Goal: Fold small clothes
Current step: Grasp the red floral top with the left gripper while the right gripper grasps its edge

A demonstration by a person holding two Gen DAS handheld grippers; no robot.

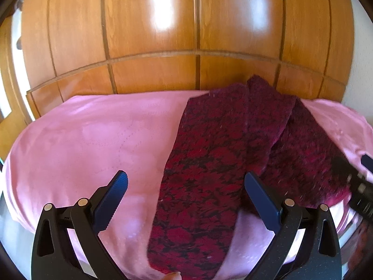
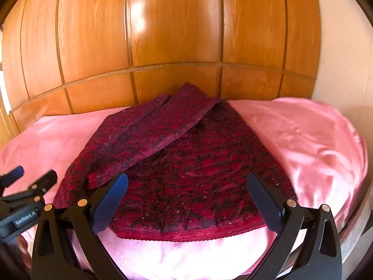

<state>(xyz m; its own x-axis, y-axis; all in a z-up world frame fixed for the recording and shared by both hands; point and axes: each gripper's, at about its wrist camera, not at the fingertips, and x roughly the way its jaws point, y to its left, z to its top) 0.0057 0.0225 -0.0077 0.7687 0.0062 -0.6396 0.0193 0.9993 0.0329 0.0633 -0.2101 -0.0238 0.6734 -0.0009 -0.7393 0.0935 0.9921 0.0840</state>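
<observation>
A dark red and black patterned knit garment (image 1: 209,154) lies on a pink bedspread (image 1: 88,140). One long sleeve runs toward me in the left wrist view, another part is folded across its body. In the right wrist view the garment (image 2: 198,170) lies with its red hem nearest me. My left gripper (image 1: 186,182) is open and empty, just above the near sleeve. My right gripper (image 2: 186,184) is open and empty over the hem. The left gripper also shows at the left edge of the right wrist view (image 2: 25,182); the right gripper's body shows at the right edge of the left wrist view (image 1: 359,186).
A glossy wooden panelled wardrobe (image 1: 186,35) stands right behind the bed. A pale wall (image 2: 345,58) is to the right. The pink bedspread (image 2: 314,140) falls off at the near and right edges.
</observation>
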